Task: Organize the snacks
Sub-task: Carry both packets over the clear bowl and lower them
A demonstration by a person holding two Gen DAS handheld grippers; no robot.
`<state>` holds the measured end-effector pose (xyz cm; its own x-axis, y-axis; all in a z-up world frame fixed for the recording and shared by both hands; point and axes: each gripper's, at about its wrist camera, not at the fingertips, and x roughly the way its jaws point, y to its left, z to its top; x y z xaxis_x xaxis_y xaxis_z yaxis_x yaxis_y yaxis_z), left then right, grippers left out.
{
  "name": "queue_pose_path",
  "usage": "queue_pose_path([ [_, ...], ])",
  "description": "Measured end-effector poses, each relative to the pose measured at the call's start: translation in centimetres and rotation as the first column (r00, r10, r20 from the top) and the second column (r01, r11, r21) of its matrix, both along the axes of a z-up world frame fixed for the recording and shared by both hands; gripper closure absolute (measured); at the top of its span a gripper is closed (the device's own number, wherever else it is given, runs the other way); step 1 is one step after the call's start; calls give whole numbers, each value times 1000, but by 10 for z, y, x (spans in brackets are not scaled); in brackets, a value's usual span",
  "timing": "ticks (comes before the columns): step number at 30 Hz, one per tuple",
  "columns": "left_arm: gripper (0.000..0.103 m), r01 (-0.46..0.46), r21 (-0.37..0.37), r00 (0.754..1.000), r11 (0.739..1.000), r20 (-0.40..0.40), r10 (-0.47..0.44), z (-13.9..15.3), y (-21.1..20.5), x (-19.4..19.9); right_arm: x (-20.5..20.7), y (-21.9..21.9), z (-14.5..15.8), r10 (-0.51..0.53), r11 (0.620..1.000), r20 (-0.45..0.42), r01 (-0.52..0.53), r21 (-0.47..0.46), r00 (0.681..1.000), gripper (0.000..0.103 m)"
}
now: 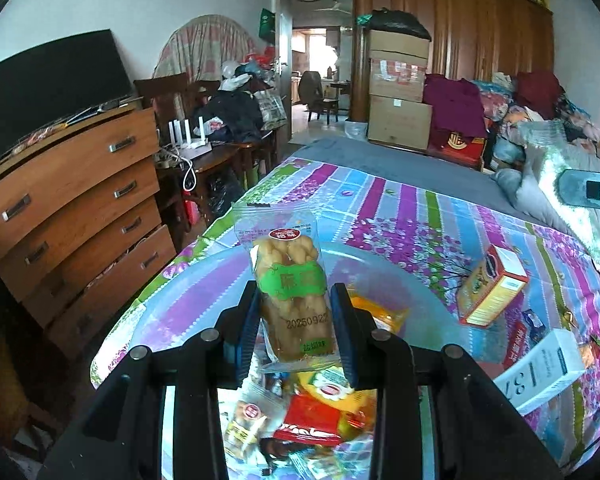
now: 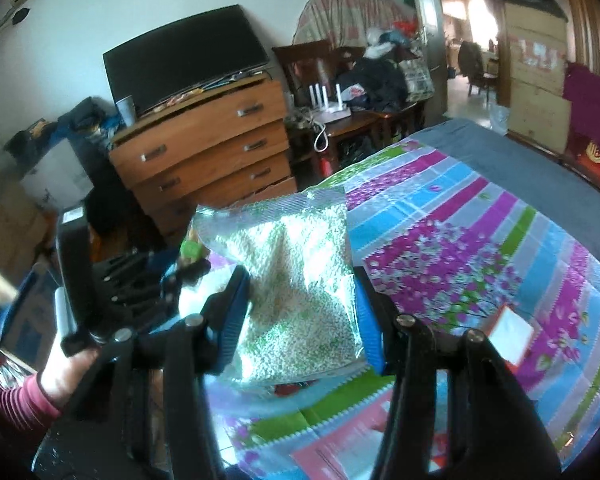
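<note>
One twisted-dough snack packet [image 1: 292, 296] was held clenched in the left tool [image 1: 296, 320] above the basin [image 1: 172, 312], one green-pellet bag [image 2: 296, 296] in the right tool [image 2: 300, 316]; sorting underway, placement judged next.

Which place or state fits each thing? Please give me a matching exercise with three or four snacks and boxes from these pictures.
Things:
1. clear packet of fried dough twists with green label
2. clear bag of small white-green pellets
3. yellow-orange cardboard box
4. white carton with dark print

Places or states:
A. lying on the cloth nearest the right edge
B. clamped in the right gripper
C. tilted on the floral cloth, past the white carton
D. clamped in the left gripper

Pairs: 1-D, 2-B, 3-C, 4-A
</note>
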<state>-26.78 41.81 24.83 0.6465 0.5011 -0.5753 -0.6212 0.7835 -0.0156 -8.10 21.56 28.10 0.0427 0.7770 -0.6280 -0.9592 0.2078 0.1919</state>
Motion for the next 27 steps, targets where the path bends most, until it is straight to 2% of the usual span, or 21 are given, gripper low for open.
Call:
queue_pose_path([
  [9, 67, -12, -36, 1000, 999, -5, 12, -13, 17, -3, -13, 38, -15, 22, 998, -33, -24, -59, 999, 52],
  [27, 67, -28, -67, 999, 997, -22, 26, -22, 36, 1, -21, 67, -21, 43, 995, -42, -47, -90, 998, 52],
])
